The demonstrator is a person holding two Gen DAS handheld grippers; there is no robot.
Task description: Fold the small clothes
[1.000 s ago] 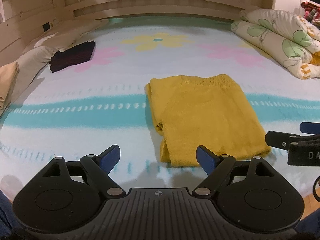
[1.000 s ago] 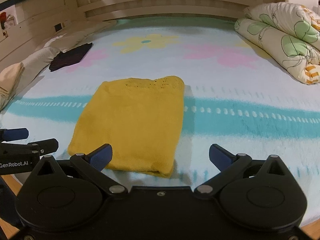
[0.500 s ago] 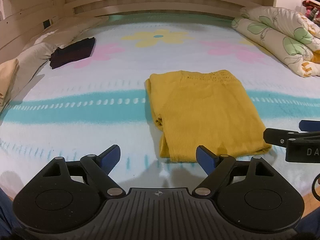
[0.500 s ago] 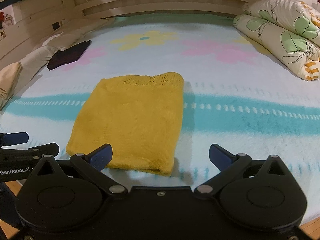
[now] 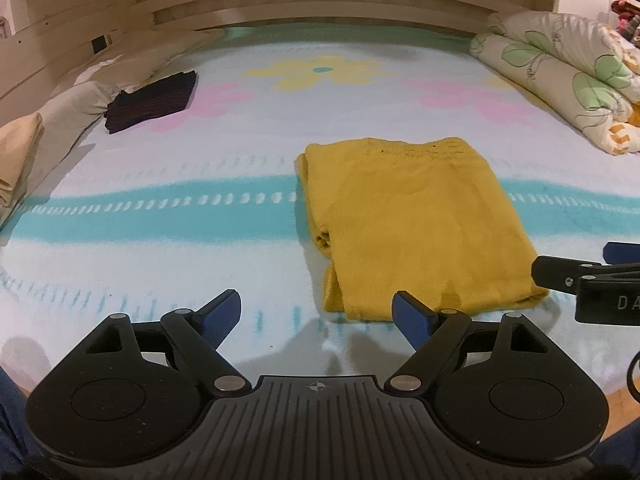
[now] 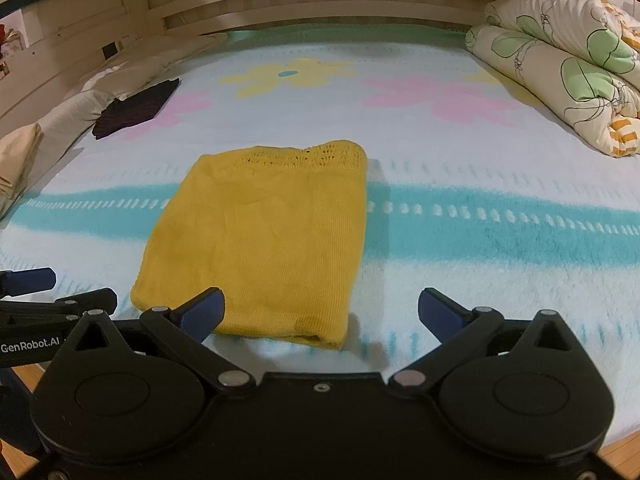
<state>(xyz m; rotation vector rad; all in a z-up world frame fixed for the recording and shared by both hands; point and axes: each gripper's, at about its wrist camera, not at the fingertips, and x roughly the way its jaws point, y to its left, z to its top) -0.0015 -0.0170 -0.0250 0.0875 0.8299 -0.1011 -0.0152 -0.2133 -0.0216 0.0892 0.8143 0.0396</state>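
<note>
folded yellow top [image 5: 416, 224] flat on the bed [image 5: 200, 216]. left tool [image 5: 316, 312] and right tool [image 6: 320, 312] both wide, empty, just short of its near edge. dark garment [image 5: 154, 100] far left.

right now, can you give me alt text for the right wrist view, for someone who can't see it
A folded yellow knit garment lies flat on a flower-patterned bed cover, just beyond the open, empty right gripper. A dark folded garment lies far left; a rolled floral quilt sits far right.
</note>
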